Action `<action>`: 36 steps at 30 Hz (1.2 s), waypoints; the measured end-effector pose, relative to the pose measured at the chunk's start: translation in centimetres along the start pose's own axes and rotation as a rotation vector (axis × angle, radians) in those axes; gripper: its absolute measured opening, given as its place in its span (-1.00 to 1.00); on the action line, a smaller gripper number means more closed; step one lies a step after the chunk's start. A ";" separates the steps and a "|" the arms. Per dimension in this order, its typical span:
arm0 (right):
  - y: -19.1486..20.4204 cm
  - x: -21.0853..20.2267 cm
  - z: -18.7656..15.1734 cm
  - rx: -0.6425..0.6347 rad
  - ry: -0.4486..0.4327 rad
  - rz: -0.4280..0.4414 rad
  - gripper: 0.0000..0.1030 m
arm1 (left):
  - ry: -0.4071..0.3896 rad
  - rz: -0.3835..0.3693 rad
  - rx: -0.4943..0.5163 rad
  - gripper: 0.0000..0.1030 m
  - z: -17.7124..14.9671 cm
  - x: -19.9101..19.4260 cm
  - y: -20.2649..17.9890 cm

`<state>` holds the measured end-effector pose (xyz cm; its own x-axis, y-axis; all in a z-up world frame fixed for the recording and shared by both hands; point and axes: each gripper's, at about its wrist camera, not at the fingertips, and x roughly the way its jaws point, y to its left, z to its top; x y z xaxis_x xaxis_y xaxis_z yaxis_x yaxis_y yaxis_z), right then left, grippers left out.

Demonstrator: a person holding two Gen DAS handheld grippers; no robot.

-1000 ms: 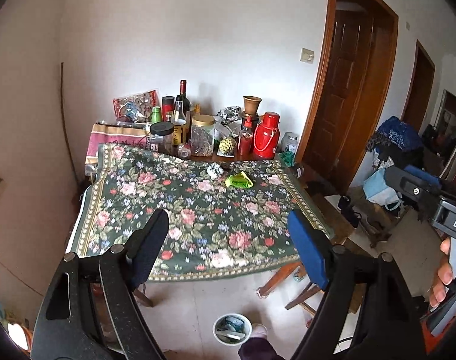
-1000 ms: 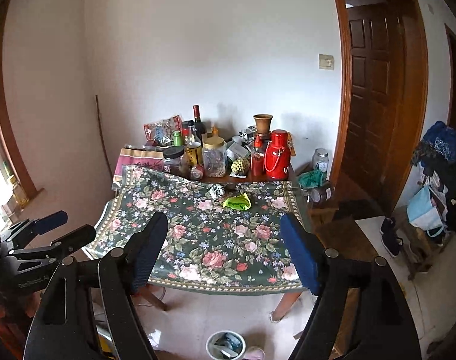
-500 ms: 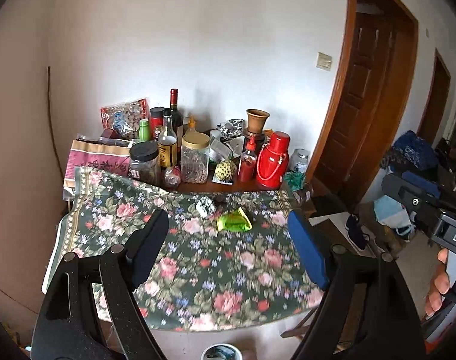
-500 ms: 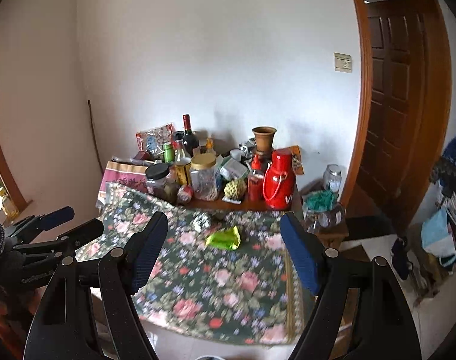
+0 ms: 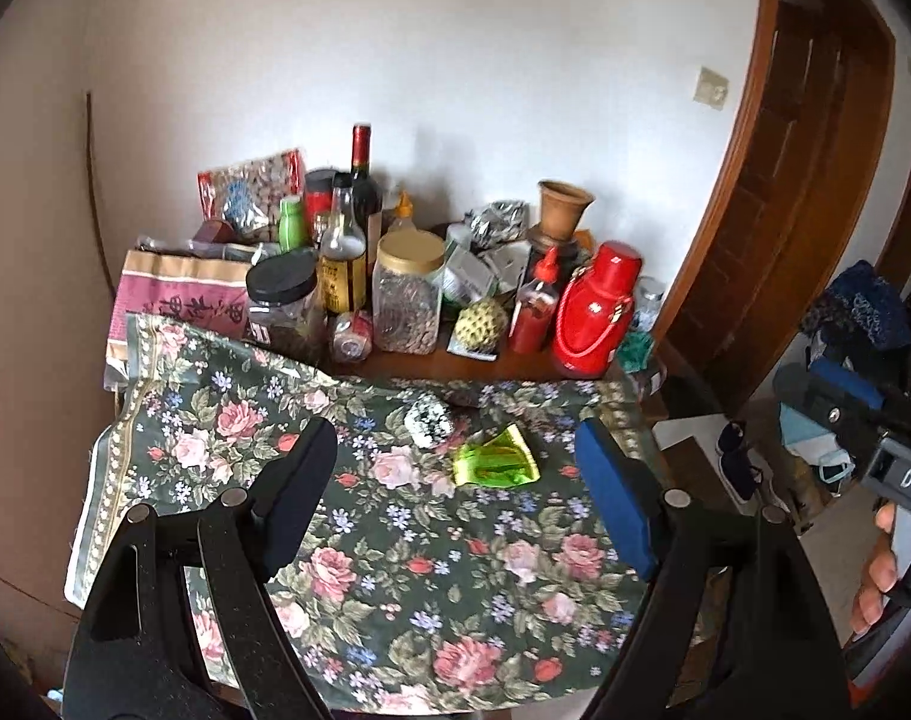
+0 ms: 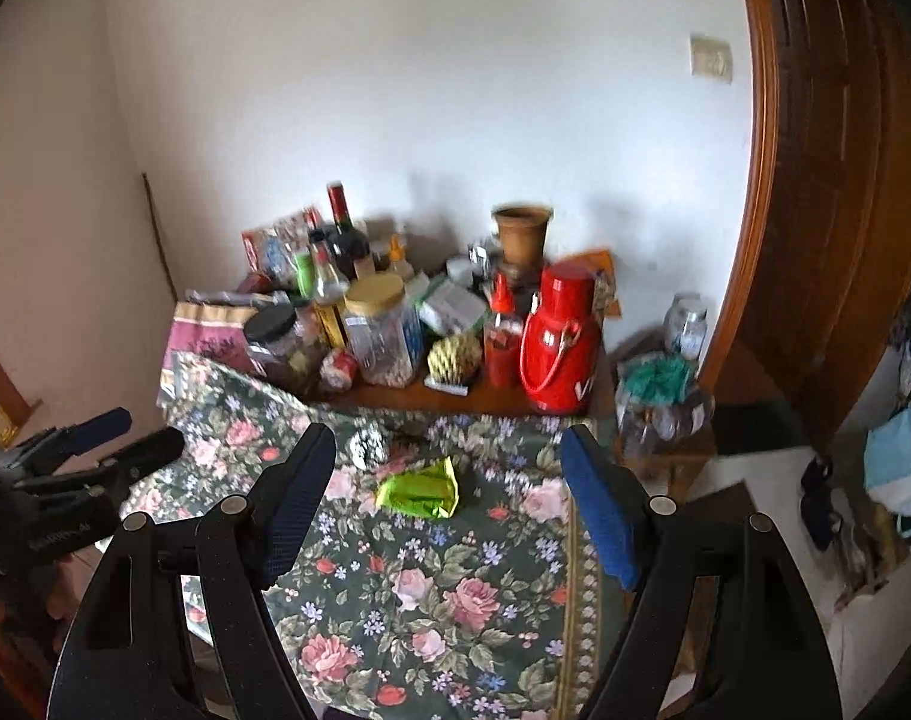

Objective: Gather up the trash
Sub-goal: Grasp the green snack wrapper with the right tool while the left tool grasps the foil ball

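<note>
A crumpled green wrapper lies on the floral tablecloth, with a black-and-white crumpled ball just behind it. Both show in the right wrist view too: the wrapper and the ball. My left gripper is open and empty, above the table's near half, short of the wrapper. My right gripper is open and empty, its jaws framing the wrapper from a distance. The left gripper also shows at the left of the right wrist view.
Bottles, jars, a red thermos, a clay vase and snack bags crowd the table's far edge against the wall. A wooden door stands right. A low stool with bottles sits beside the table.
Both grippers have moved forward toward the table and higher; the wrapper and ball look larger and nearer. The floor bin has dropped out of view. Both stay open.
</note>
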<state>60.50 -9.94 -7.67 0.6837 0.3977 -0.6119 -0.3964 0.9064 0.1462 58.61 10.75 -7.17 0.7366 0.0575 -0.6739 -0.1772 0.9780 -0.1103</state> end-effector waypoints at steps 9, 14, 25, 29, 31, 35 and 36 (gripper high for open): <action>1.2 12.0 -1.8 0.134 0.254 -0.043 0.44 | 0.112 -0.020 0.077 0.57 2.4 7.5 5.3; 2.0 19.5 -3.7 0.205 0.402 0.026 0.44 | 0.191 -0.037 0.088 0.57 2.5 11.9 8.6; 0.4 28.8 -6.6 0.228 0.580 -0.045 0.44 | 0.368 -0.069 0.062 0.57 -0.1 19.2 11.6; 0.2 28.7 -6.9 0.247 0.573 0.000 0.44 | 0.384 -0.081 0.075 0.57 -0.4 20.1 11.0; 0.8 28.7 -6.8 0.194 0.569 -0.023 0.39 | 0.394 -0.090 0.080 0.57 -0.5 20.5 10.4; 1.4 28.3 -6.9 0.158 0.552 -0.001 -0.42 | 0.411 -0.094 0.102 0.57 -0.7 21.6 9.5; 1.5 28.2 -6.9 0.148 0.553 0.005 -0.48 | 0.416 -0.094 0.106 0.57 -0.7 21.9 9.3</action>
<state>74.99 1.61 -30.05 0.2436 0.3044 -0.9209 -0.2818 0.9307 0.2331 72.59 20.95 -23.47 0.4167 -0.0974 -0.9038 -0.0383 0.9915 -0.1246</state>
